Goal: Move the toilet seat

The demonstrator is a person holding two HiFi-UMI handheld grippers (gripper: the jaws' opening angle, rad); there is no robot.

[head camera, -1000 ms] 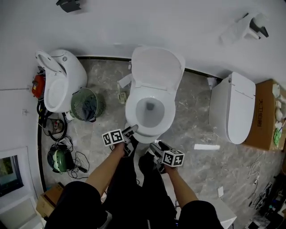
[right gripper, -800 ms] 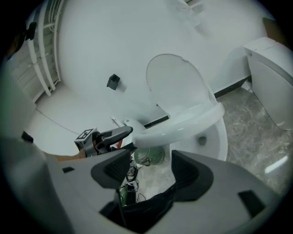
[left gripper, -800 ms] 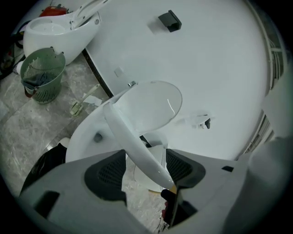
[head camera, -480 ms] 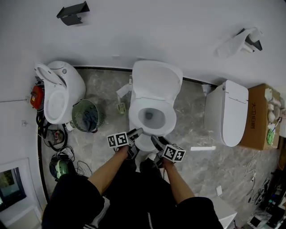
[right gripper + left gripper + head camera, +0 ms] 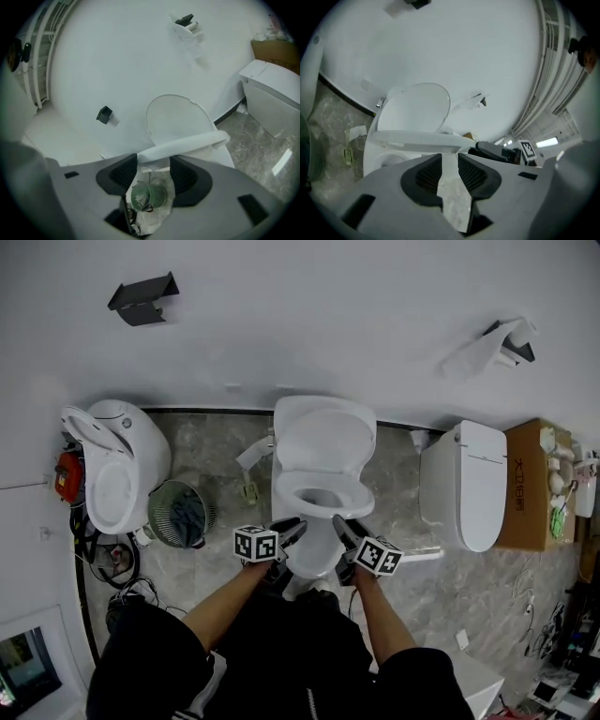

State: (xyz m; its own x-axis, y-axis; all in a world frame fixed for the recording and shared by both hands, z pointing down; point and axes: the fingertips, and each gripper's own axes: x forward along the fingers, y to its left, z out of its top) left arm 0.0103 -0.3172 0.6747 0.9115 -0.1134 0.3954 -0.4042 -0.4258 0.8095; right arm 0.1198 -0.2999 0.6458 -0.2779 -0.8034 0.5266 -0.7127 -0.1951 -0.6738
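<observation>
We see the left gripper [image 5: 289, 527] at the near rim of the toilet seat [image 5: 323, 495]. In the left gripper view its jaws are only a little way apart, and the left gripper [image 5: 450, 157] nips the edge of the seat [image 5: 412, 139] at its tips. The right gripper [image 5: 339, 524] is just beside it on the same near rim. In the right gripper view its jaws are a little apart too, and the right gripper [image 5: 153, 159] nips the seat [image 5: 187, 143], which runs off as a white band to the right. The seat is lifted off the bowl [image 5: 314, 554] at the near side, and the lid [image 5: 323, 437] stands up behind it by the wall [image 5: 309, 315]. We see both bare forearms, the left forearm [image 5: 225, 592] and the right forearm [image 5: 380, 620], reach forward and come close together at the toilet. Each gripper has a cube with black and white squares, one on the left [image 5: 256, 543] and one on the right [image 5: 380, 556]. The floor [image 5: 216, 446] is grey stone. A second toilet [image 5: 117, 465] stands far to the left, with a green basket [image 5: 178, 512] near it. A third toilet [image 5: 459, 484] with its lid down stands to the right, next to a brown box [image 5: 527, 484]. A black holder [image 5: 141, 298] hangs on the wall.
</observation>
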